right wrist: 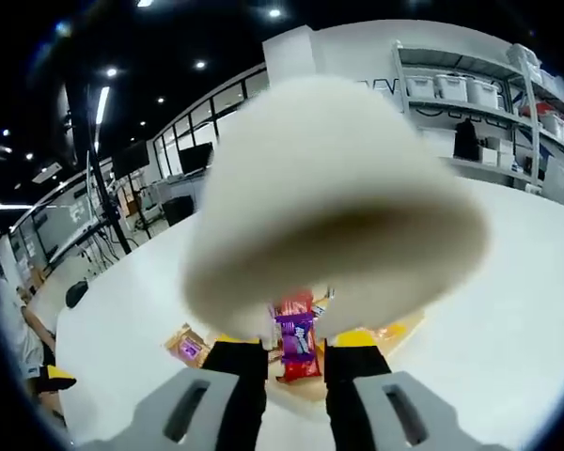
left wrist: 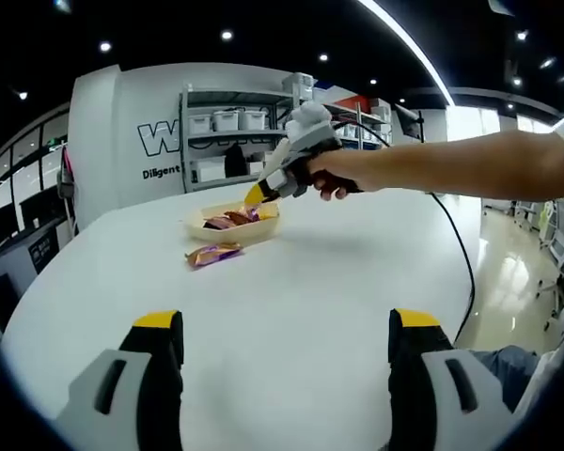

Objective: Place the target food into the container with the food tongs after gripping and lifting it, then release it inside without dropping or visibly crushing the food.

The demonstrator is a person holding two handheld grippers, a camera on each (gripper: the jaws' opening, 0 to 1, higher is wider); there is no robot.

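White tabletop (left wrist: 291, 282) bears shallow beige container (left wrist: 233, 228), wrapped snacks piled inside. One purple-orange wrapped snack (left wrist: 213, 254) lies loose on tabletop just beside container, judged next target food. Right tool (left wrist: 263, 191) held over container by person's hand (left wrist: 334, 174), tip angled down, likely for release inside. In right gripper view, right tool (right wrist: 296, 352) jaws stand close together; purple packet (right wrist: 296, 340) seen between them, grip cannot be told; large blurred white shape (right wrist: 329, 207) blocks view, identity unclear. Left tool (left wrist: 287, 343) jaws spread, nothing held, kept well back.

Purple snack packet (left wrist: 213, 254) beside beige tray (left wrist: 199, 228) on white table (left wrist: 301, 301).
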